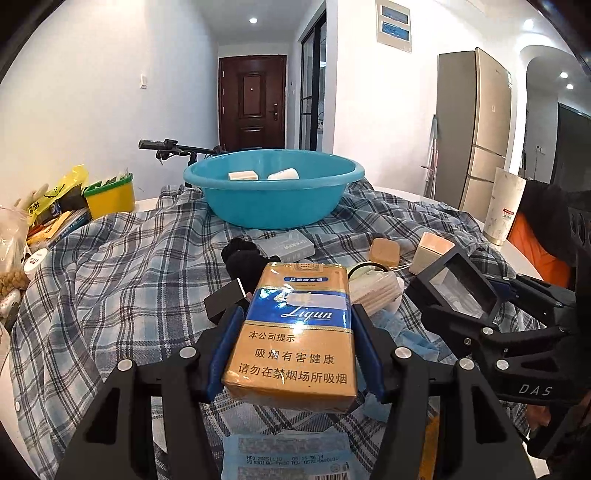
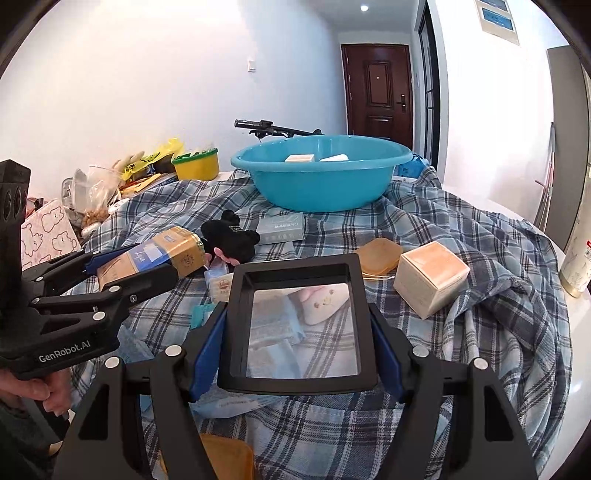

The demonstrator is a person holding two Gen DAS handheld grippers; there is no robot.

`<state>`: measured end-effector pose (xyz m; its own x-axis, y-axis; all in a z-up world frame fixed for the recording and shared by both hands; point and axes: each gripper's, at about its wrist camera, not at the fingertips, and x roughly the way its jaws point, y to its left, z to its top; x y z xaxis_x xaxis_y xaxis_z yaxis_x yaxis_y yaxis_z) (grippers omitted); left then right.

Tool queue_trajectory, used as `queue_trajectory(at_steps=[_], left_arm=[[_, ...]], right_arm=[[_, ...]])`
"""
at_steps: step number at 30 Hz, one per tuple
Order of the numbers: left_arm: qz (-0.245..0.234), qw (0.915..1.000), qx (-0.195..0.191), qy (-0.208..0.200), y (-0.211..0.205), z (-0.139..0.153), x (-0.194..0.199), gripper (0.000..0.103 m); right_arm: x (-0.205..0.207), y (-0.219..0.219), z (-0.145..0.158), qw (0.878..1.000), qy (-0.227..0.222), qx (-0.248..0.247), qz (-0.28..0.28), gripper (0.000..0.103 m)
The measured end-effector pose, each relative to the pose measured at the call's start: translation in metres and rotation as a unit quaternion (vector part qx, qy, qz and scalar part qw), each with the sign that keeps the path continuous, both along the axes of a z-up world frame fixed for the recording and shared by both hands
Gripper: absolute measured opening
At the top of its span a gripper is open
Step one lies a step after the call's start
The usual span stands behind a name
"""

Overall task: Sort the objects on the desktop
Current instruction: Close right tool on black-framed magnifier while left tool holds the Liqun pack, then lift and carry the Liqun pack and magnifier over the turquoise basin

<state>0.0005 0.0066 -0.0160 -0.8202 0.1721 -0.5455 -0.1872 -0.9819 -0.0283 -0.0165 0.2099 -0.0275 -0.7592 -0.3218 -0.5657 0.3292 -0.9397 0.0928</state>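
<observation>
Above the plaid cloth (image 1: pixel 110 266), left tool (image 1: pixel 295 332) clamps a cigarette pack (image 1: pixel 295 332).

White walls (image 1: pixel 92 92) close the room, lit by round ceiling lights (image 1: pixel 253 20). A narrow hallway runs back to a dark brown door (image 1: pixel 252 101), with a black-framed glass door (image 1: pixel 313 85) on its right. A tall beige fridge (image 1: pixel 476 125) stands by the right wall. A white switch (image 2: pixel 252 65) sits on the left wall. The table's (image 2: pixel 576 350) white right edge shows beyond a plaid cloth (image 2: pixel 461 229).
</observation>
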Motion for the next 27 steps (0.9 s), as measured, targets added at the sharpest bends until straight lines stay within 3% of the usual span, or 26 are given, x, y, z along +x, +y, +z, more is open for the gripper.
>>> queue_trajectory(at_steps=[15,23,27], left_arm=[[0.027,0.9996,-0.01,0.006,0.005,0.0,0.001,0.061],[0.024,0.9996,0.003,0.016,0.007,0.011,0.0,0.061],[0.024,0.9988,0.005,0.042,0.01,0.031,-0.001,0.061]], right_arm=[[-0.002,0.018,-0.006,1.0,-0.014,-0.022,-0.017,0.069],[-0.004,0.021,0.012,0.999,0.006,-0.023,-0.031,0.069],[-0.005,0.019,0.03,0.999,0.032,-0.025,-0.036,0.069]])
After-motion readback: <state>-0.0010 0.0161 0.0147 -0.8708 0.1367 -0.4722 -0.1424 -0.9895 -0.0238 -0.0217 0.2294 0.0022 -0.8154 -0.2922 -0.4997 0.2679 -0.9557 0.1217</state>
